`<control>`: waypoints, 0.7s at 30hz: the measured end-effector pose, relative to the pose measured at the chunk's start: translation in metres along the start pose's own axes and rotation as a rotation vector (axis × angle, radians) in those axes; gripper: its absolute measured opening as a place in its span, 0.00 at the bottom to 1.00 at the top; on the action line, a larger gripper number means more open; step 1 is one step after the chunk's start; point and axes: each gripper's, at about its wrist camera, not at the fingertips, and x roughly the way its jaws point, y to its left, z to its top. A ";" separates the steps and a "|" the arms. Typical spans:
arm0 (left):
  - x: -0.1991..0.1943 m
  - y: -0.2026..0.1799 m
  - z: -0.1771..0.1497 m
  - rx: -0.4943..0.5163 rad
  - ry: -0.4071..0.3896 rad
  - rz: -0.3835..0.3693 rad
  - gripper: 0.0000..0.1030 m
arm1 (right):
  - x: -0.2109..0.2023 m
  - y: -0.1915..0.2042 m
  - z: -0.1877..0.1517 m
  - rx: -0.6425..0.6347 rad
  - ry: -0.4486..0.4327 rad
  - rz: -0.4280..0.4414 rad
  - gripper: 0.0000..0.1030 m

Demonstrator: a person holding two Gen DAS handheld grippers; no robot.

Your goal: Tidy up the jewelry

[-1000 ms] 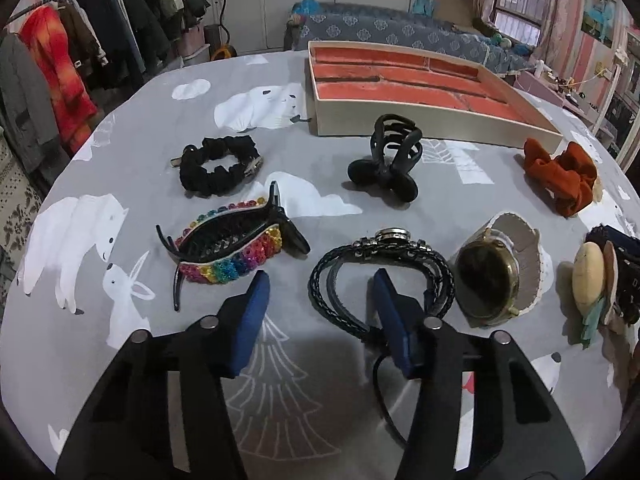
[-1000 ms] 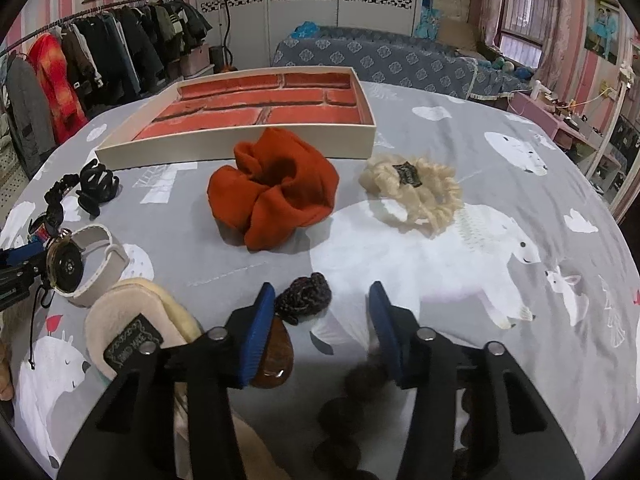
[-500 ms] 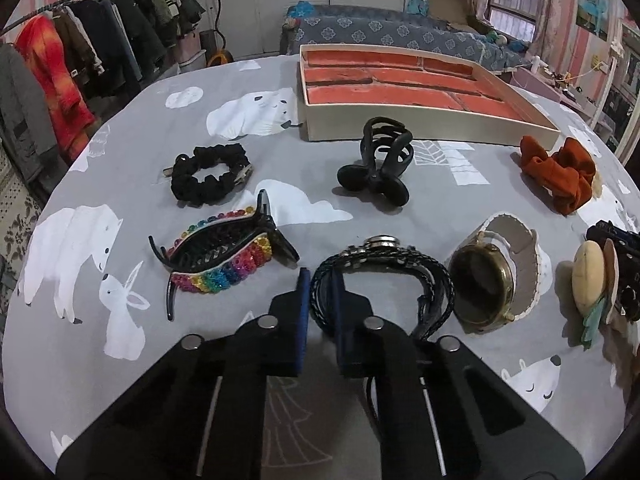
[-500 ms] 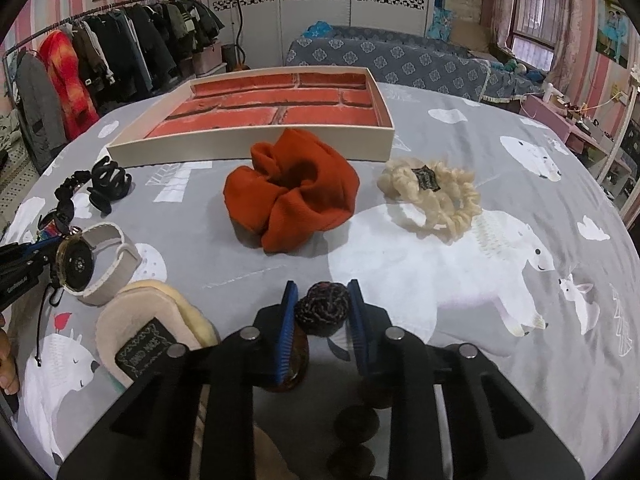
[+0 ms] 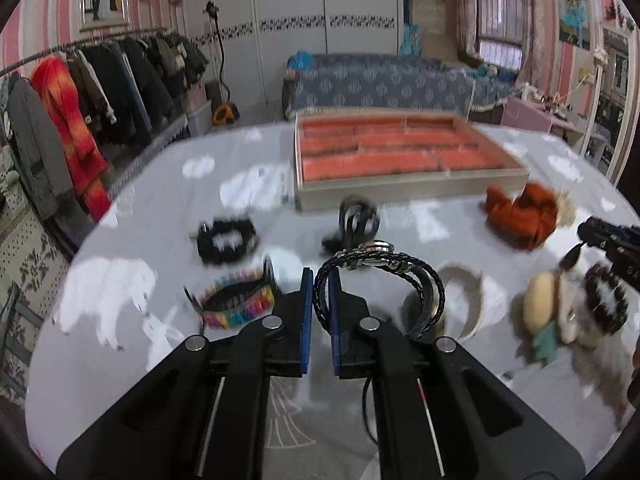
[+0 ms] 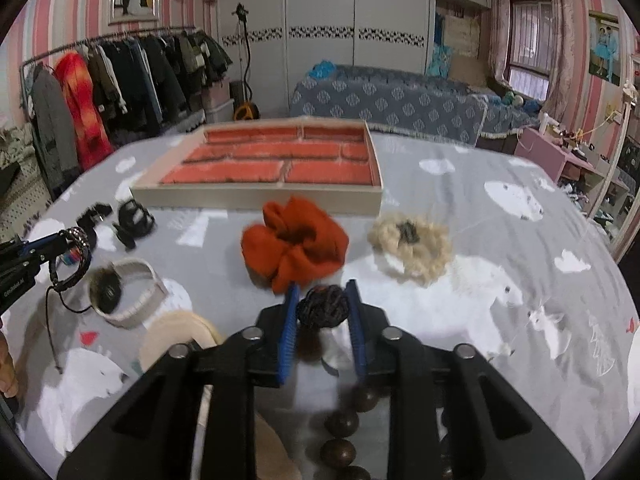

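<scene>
My left gripper [image 5: 320, 280] is shut on a black braided leather bracelet [image 5: 424, 280] with a metal clasp, held up off the grey bear-print cloth. In the right wrist view that bracelet [image 6: 76, 256] hangs at the far left. My right gripper [image 6: 322, 292] has its jaws closing, and its blue pads press on a dark knotted ball [image 6: 322, 308]. A string of brown wooden beads [image 6: 340, 424] hangs from the ball below the gripper. The beige tray [image 6: 256, 200] with orange-red compartments lies beyond both grippers.
On the cloth lie an orange scrunchie [image 6: 296, 248], a cream fluffy scrunchie [image 6: 412, 244], a beige-strap watch [image 6: 120, 296], a black claw clip [image 5: 356, 216], a rainbow clip [image 5: 236, 308] and a black scrunchie [image 5: 226, 240]. A clothes rack stands left, a sofa behind.
Both grippers went from open to closed, the left on the braided bracelet, the right on the knotted ball. Both then rose, lifting their items off the cloth.
</scene>
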 end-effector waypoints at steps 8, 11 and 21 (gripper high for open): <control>-0.017 0.002 0.056 -0.012 -0.115 -0.004 0.06 | -0.006 0.001 0.046 -0.001 -0.077 0.019 0.22; -0.009 0.003 0.079 -0.018 -0.126 0.002 0.06 | -0.002 0.003 0.067 -0.006 -0.103 0.019 0.22; 0.054 -0.007 0.153 -0.011 -0.140 0.008 0.06 | 0.056 -0.001 0.157 0.008 -0.128 0.045 0.22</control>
